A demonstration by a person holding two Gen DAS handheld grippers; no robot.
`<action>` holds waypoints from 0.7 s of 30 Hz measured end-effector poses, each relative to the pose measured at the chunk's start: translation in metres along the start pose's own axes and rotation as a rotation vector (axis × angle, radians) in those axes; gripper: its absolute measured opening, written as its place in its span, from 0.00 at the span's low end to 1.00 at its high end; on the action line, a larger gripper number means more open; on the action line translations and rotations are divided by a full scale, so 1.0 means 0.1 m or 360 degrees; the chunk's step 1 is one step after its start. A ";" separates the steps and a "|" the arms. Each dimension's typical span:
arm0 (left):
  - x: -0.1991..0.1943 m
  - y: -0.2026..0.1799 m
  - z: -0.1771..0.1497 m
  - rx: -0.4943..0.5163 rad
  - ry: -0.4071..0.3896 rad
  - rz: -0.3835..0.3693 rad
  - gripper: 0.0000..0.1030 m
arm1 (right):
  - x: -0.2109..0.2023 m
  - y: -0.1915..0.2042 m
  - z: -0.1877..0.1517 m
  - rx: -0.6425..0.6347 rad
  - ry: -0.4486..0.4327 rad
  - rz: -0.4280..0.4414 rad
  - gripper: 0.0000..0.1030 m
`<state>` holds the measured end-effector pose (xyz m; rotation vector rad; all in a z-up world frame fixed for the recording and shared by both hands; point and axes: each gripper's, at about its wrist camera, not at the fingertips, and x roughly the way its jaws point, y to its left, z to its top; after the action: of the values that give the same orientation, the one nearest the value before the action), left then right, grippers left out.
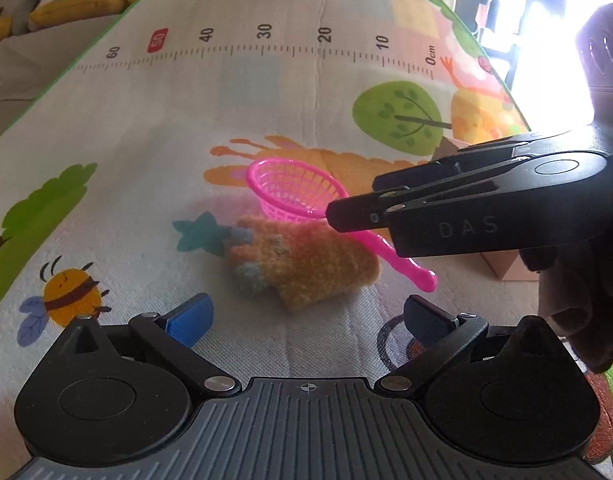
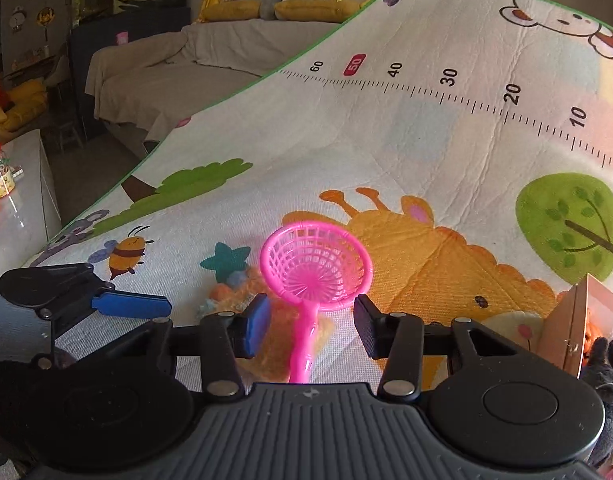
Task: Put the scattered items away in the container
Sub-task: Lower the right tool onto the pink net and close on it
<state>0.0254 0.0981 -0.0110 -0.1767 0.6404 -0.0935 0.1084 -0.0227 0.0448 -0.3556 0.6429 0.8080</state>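
1. On the play mat (image 1: 154,128): a pink net (image 1: 294,194) and an orange glove (image 1: 306,264), side by side and touching.
2. Net: round basket end farther off, handle (image 2: 304,344) pointing back toward the right claw (image 2: 312,326).
3. Glove: flat on the mat, just under and beside the net's handle, fuzzy, with blue-grey finger tips.
4. Right claw: wide open, one finger on each side of the net's handle, not touching it in the right wrist view.
5. Right claw's fingers: one blue pad (image 2: 258,328) on its left, a dark one on its right.
6. Left claw (image 1: 306,320): wide open too, holding nothing, low over the mat just before the glove.
7. Left claw's blue pad (image 1: 192,320): close to the glove, with a gap between.
8. From the left wrist view: the right claw (image 1: 358,208) reaching in from the right side, its tips over the spot where basket meets handle.
9. At the right edge: a cardboard box (image 2: 568,332) standing on the mat, near the net, with something orange inside.
10. Past the mat's green edge: a sofa (image 2: 166,64) with yellow cushions and soft toys.
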 end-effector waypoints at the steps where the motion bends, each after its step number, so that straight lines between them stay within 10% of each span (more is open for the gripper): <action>1: 0.00 0.00 0.00 -0.0009 0.0001 0.0002 1.00 | 0.03 -0.02 0.02 0.0021 0.0002 -0.0006 0.57; 3: 0.01 -0.01 -0.01 -0.0003 -0.0003 0.0016 1.00 | 0.09 -0.04 0.07 0.0044 -0.0023 -0.0030 0.84; 8: 0.01 -0.02 -0.01 -0.0003 0.0000 0.0007 1.00 | 0.30 -0.01 0.25 -0.0075 0.0012 -0.0011 0.91; 21: 0.01 0.01 -0.01 -0.0022 0.0005 -0.0013 1.00 | 0.31 -0.12 0.18 0.0038 0.0050 0.0049 0.80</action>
<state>0.0258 0.0982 -0.0130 -0.1923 0.6434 -0.0971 0.1410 -0.0043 0.0392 -0.3381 0.6880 0.8249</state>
